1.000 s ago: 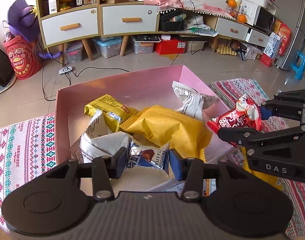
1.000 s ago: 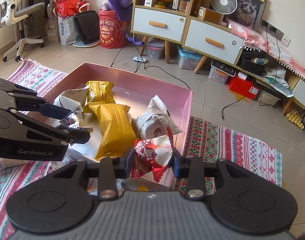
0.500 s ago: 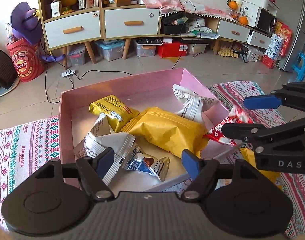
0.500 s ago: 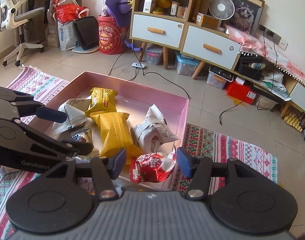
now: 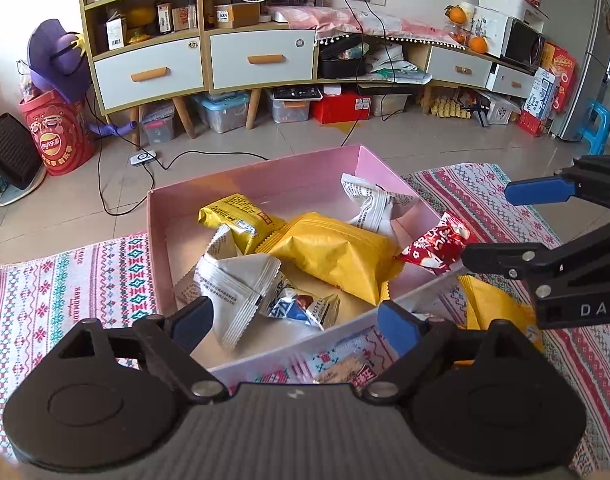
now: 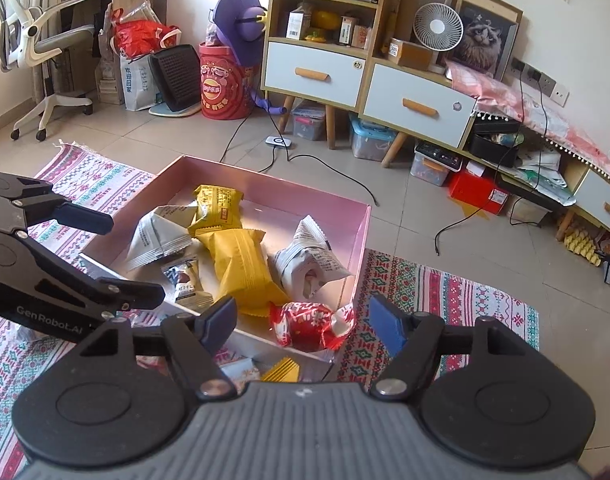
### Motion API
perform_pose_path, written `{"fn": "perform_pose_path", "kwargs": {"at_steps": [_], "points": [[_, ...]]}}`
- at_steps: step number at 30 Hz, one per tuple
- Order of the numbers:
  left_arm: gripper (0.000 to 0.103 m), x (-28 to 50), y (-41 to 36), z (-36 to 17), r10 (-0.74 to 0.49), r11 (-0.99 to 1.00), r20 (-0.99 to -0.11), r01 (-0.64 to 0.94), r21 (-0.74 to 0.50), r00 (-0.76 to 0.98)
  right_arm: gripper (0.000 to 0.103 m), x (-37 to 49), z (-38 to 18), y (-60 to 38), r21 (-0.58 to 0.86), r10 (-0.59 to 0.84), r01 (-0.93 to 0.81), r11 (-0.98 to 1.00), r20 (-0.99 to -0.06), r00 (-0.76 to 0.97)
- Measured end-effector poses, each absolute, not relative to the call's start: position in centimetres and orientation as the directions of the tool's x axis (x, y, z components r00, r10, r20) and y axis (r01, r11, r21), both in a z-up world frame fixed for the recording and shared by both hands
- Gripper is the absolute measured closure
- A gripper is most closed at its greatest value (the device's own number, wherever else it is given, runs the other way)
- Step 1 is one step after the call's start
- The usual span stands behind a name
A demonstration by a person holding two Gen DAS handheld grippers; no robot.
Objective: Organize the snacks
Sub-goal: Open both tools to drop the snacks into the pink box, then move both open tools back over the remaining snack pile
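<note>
A pink box (image 5: 265, 172) (image 6: 325, 206) on a patterned rug holds several snack packets. A small blue-and-silver chocolate packet (image 5: 301, 308) (image 6: 183, 276) lies near its front wall, just ahead of my open, empty left gripper (image 5: 293, 320). A red packet (image 6: 311, 326) (image 5: 435, 246) rests on the box's right corner, just ahead of my open, empty right gripper (image 6: 305, 320). A large yellow packet (image 5: 337, 256) (image 6: 245, 270), a smaller yellow one (image 5: 237, 220) and white packets (image 5: 233, 284) (image 5: 375, 208) lie inside. A yellow packet (image 5: 489, 308) lies outside on the rug.
The patterned rug (image 5: 45, 304) (image 6: 445, 292) lies on a tiled floor. More packets lie on the rug under the grippers (image 5: 345, 372) (image 6: 281, 368). Cabinets with drawers (image 5: 261, 60), storage bins and cables stand behind the box. An office chair (image 6: 37, 56) stands far left.
Both grippers opened and drew back. The left let go of the blue chocolate packet into the box. The right let go of the red packet onto the box's right corner.
</note>
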State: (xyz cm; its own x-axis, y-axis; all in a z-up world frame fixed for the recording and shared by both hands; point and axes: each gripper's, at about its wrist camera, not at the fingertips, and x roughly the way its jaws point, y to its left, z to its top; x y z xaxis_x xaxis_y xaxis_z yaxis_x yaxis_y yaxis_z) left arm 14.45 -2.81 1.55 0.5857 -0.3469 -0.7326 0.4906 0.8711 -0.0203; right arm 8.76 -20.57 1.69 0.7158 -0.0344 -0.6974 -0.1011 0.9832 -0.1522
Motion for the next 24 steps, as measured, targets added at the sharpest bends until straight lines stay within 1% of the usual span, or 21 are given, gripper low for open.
{"fn": "perform_pose_path", "kwargs": {"at_steps": [6, 9, 15, 24], "points": [[0.006, 12.9, -1.2, 1.9, -0.349, 0.875, -0.729, 0.482, -0.029, 0.589, 0.022, 7.2, 2.0, -19.9, -0.146, -0.014, -0.122, 0.982, -0.695, 0.719], [0.001, 11.9, -0.6, 2.1, -0.339, 0.880, -0.722, 0.475, -0.016, 0.603, 0.018, 6.3, 2.0, -19.4, -0.133, -0.004, -0.124, 0.983, -0.697, 0.717], [0.000, 10.0, 0.9, 2.4, -0.330, 0.877, -0.718, 0.480, 0.007, 0.613, 0.014, 4.3, 1.5, -18.2, -0.128, 0.019, -0.155, 0.980, -0.708, 0.706], [0.000, 8.1, 2.8, 2.5, -0.314, 0.875, -0.721, 0.483, 0.032, 0.617, 0.012, 1.8, 0.4, -16.3, -0.125, 0.038, -0.185, 0.975, -0.726, 0.687]]}}
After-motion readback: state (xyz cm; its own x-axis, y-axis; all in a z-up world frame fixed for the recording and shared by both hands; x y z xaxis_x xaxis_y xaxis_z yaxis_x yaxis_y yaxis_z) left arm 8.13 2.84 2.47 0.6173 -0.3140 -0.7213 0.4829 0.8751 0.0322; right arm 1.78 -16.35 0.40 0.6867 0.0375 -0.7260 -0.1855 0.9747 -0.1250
